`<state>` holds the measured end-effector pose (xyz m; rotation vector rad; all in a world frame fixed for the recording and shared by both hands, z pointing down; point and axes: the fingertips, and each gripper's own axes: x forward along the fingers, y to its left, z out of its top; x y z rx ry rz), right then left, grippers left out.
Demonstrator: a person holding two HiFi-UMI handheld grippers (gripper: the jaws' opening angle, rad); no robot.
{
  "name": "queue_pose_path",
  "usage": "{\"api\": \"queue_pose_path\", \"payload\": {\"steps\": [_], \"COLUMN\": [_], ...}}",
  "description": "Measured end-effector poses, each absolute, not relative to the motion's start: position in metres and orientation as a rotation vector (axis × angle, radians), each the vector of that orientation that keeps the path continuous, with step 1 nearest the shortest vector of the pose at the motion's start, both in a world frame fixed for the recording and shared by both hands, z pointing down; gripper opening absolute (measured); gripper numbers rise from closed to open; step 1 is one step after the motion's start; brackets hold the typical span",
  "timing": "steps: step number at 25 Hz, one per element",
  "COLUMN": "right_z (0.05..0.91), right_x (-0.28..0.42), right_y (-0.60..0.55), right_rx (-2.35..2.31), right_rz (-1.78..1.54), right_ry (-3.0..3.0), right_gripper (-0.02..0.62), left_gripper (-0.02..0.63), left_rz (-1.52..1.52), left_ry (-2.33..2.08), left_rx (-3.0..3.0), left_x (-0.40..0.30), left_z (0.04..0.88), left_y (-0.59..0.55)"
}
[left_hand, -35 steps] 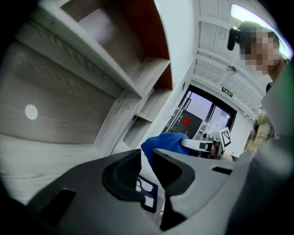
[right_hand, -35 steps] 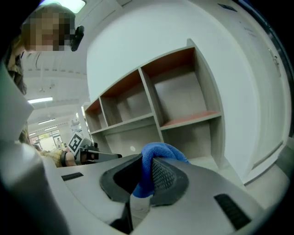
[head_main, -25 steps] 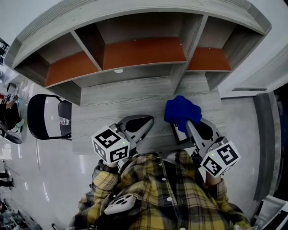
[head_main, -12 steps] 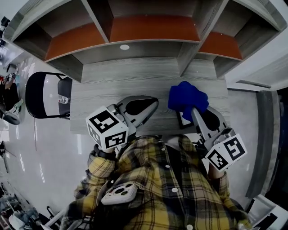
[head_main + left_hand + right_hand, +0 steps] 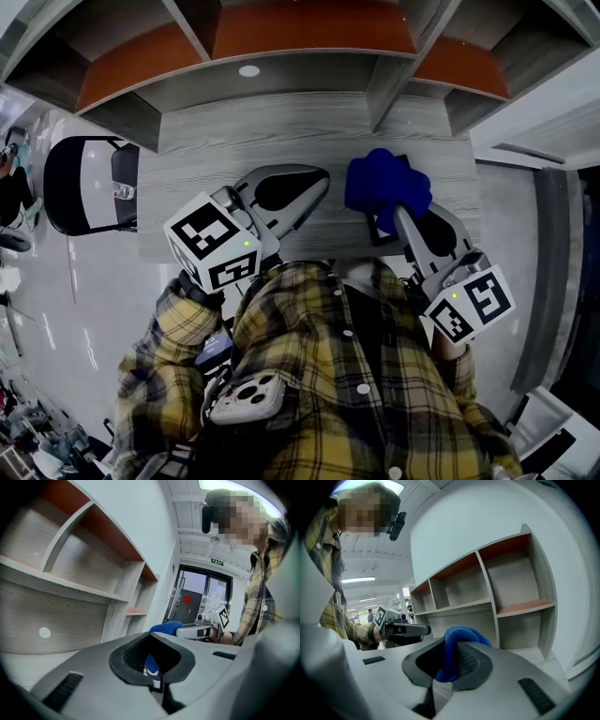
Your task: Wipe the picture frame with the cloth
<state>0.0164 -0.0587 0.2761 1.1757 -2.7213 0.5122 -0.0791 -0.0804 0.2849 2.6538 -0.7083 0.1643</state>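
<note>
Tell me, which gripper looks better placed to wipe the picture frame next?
The right. The right gripper is already clamped on the blue cloth, and the cloth sits directly over the picture frame. The left gripper is shut on nothing and lies off to the frame's left.

Desk [image 5: 281,131]: centre, ahead of person.
Shelf unit [image 5: 309,28]: on desk, along rear edge.
Chair [image 5: 84,187]: on floor, left of desk.
Picture frame [image 5: 373,228]: on desk, right half, near front edge.
Cloth [image 5: 384,187]: over frame, between jaws of right gripper [image 5: 401,217].
Left gripper [image 5: 309,187]: above desk, left of cloth, apart from it.
Phone [image 5: 248,398]: on person's shirt front, nearest camera.
</note>
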Motion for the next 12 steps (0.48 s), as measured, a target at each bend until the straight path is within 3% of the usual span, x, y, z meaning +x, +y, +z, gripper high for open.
{"api": "queue_pose_path", "payload": {"steps": [12], "right_z": [0.2833], "right_x": [0.0168], "right_y": [-0.0557], "right_rx": [1.184], "right_rz": [0.536], "right_ry": [-2.721], "right_gripper": [0.048], "left_gripper": [0.005], "left_rz": [0.2], "left_ry": [-0.671], "left_rx": [2.67], "left_x": [-0.0679], "left_z": [0.2913], "left_y": [-0.0782]}}
